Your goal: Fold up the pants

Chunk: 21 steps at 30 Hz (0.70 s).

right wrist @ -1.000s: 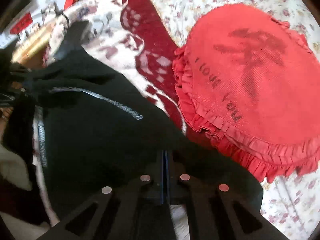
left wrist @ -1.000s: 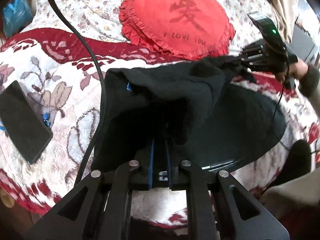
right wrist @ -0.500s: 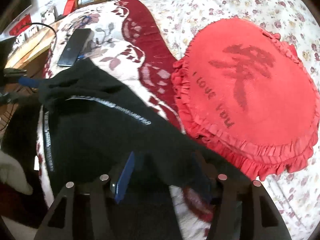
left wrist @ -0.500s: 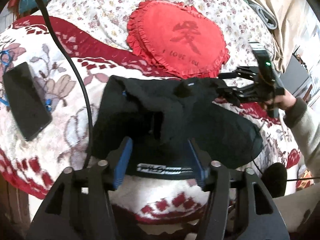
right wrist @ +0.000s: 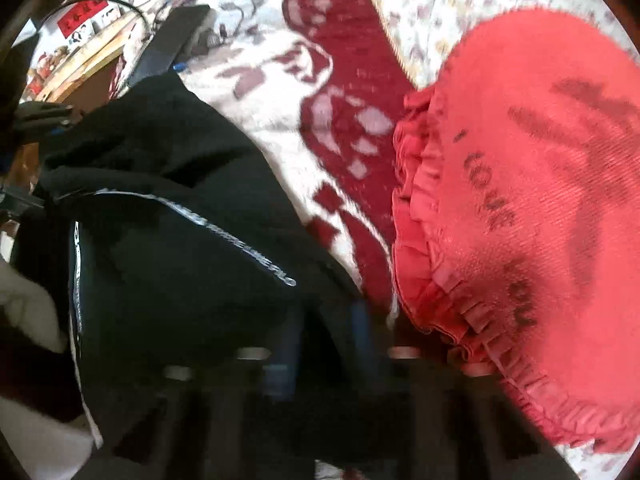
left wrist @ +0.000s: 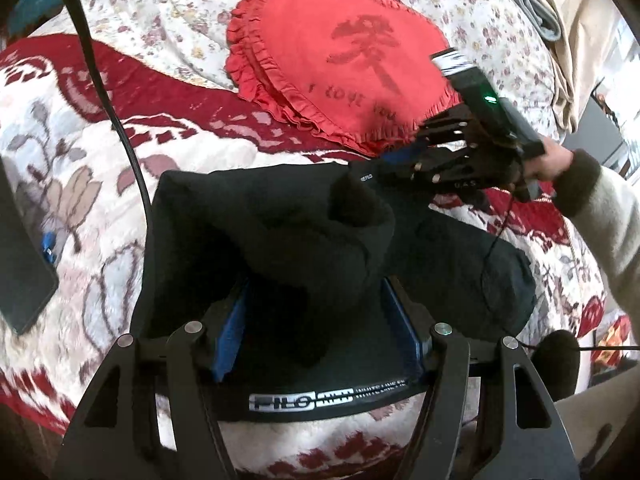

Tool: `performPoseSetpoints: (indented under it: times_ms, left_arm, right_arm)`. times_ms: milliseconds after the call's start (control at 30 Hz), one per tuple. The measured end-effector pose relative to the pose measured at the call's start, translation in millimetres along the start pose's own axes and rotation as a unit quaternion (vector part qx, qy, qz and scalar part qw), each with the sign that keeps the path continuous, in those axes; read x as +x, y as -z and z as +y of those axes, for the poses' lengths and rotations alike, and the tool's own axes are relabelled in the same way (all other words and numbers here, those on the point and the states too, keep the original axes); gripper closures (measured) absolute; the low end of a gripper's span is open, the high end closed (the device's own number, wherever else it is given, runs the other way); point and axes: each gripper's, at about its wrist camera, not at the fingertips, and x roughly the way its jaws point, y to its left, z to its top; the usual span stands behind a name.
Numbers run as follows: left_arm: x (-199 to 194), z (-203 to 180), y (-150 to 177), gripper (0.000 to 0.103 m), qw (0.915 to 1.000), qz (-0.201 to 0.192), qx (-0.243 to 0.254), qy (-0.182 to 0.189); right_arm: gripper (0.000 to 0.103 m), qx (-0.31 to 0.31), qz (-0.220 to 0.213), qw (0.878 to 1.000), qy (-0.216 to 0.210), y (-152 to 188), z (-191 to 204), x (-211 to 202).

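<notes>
Black pants lie bunched and partly folded on a patterned bed cover, with a silver-lettered waistband near my left gripper. My left gripper is open, its blue pads wide apart with loose black cloth lying between them. My right gripper shows in the left wrist view at the pants' far right edge, jaws apart, touching the cloth. In the blurred right wrist view the pants fill the lower left and the right gripper has its blue pads apart over the cloth.
A red heart-shaped cushion lies just beyond the pants, also in the right wrist view. A black phone lies at the left. A black cable runs across the cover. The bed edge is close below.
Both grippers were shut on the pants a second ago; both have opened and let the cloth drop. The right gripper has moved closer over the pants' far edge.
</notes>
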Motion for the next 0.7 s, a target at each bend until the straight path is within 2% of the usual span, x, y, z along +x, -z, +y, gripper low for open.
performPoseSetpoints:
  times_ms: [33, 67, 100, 133, 167, 200, 267, 333, 433, 500, 567, 667, 700]
  left_arm:
    - [2.9, -0.5, -2.0, 0.047, 1.0000, 0.002, 0.006, -0.001]
    - [5.3, -2.0, -4.5, 0.063, 0.9998, 0.004, 0.017, -0.003]
    - [7.3, -4.3, -8.4, 0.071, 0.9995, 0.007, 0.031, -0.006]
    - [7.2, -6.5, -14.7, 0.073, 0.9990, 0.004, 0.044, -0.009]
    - [5.5, -7.7, -22.0, 0.079, 0.9984, -0.001, 0.056, -0.008]
    - [1.5, -9.9, -34.0, 0.081, 0.9972, -0.009, 0.074, -0.007]
    - [-7.0, -12.2, -53.8, 0.087, 0.9943, -0.032, 0.098, -0.027]
    - [-21.4, -10.0, -75.4, 0.088, 0.9917, -0.052, 0.111, -0.039]
    - [-45.8, 0.2, -80.5, 0.088, 0.9912, -0.067, 0.113, -0.014]
    - [-52.5, 8.5, -62.2, 0.088, 0.9914, -0.061, 0.116, 0.003]
    - [-45.3, 19.5, -33.6, 0.088, 0.9933, -0.037, 0.109, -0.003]
    - [-24.4, 42.5, 2.1, 0.087, 0.9963, 0.014, 0.078, -0.034]
    - [-21.1, 50.9, 11.5, 0.082, 0.9970, 0.023, 0.061, -0.043]
  right_arm:
    - [0.096, 0.006, -0.009, 1.000, 0.008, 3.2, 6.6, -4.8]
    - [0.097, 0.014, -0.015, 1.000, 0.008, 5.9, 10.7, -9.0]
    - [0.097, 0.026, -0.023, 0.999, 0.012, 11.7, 14.3, -15.9]
    - [0.098, 0.037, -0.027, 0.999, 0.017, 15.9, 14.9, -22.8]
    - [0.098, 0.050, -0.032, 0.998, 0.026, 19.2, 14.7, -32.9]
    - [0.098, 0.061, -0.039, 0.997, 0.038, 21.1, 14.1, -44.3]
    - [0.098, 0.092, -0.069, 0.992, 0.054, 27.4, 13.6, -80.0]
    - [0.098, 0.115, -0.095, 0.987, 0.064, 34.1, 19.3, -111.8]
    - [0.098, 0.156, -0.151, 0.976, 0.035, 55.1, 56.0, -152.8]
    - [0.098, 0.174, -0.172, 0.970, -0.012, 68.0, 91.1, -147.2]
    - [0.098, 0.190, -0.172, 0.965, -0.058, 77.6, 130.8, -117.1]
    - [0.098, 0.222, -0.142, 0.962, -0.069, 80.8, 170.2, -50.1]
    - [0.098, 0.228, -0.132, 0.963, -0.056, 80.5, 176.7, -30.8]
